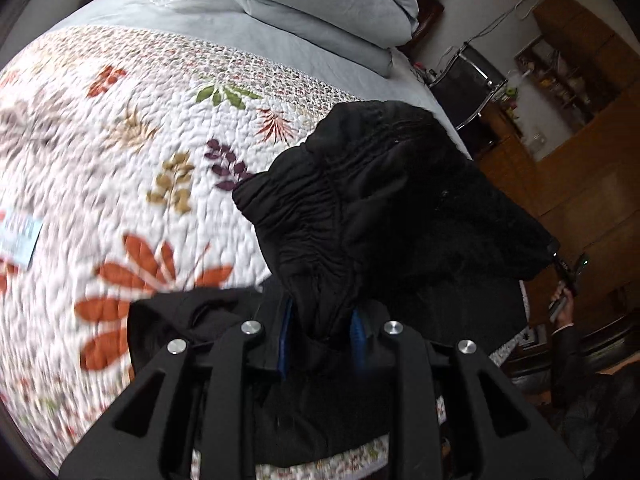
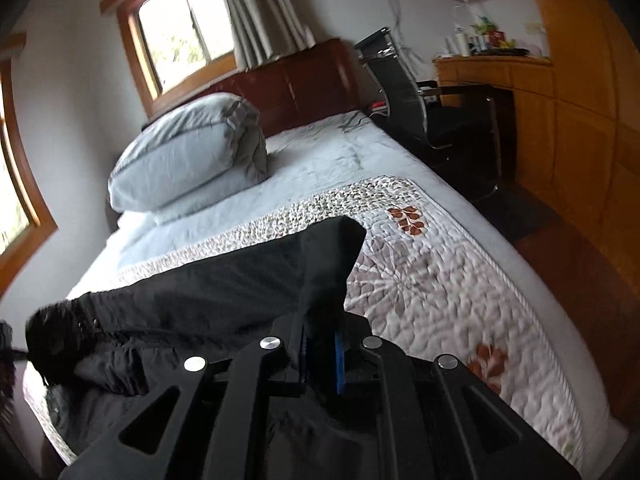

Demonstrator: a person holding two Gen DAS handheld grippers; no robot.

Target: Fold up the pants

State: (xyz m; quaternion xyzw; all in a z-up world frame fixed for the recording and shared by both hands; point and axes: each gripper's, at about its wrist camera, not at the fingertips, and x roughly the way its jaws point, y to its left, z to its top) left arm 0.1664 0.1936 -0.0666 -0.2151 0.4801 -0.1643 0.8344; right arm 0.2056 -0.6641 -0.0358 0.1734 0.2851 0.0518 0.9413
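Black pants point(image 1: 384, 200) hang lifted above a floral quilt point(image 1: 120, 160). My left gripper point(image 1: 322, 332) is shut on a bunch of the gathered black fabric by the elastic waistband, which rises in front of the lens. In the right wrist view the pants point(image 2: 240, 280) stretch in a taut sheet to the left, where their fuzzy far end point(image 2: 52, 332) is held up. My right gripper point(image 2: 320, 356) is shut on a thin edge of that cloth. Blue pads point(image 2: 341, 360) show beside the pinched fabric. More black cloth sags under both grippers.
The quilt point(image 2: 440, 280) covers the near part of a bed with a grey sheet point(image 2: 320, 152). A folded grey duvet point(image 2: 188, 152) sits near the wooden headboard. A black chair point(image 2: 420, 100) and wooden cabinets point(image 2: 560, 112) stand to the right. A person's hand point(image 1: 560, 304) shows at right.
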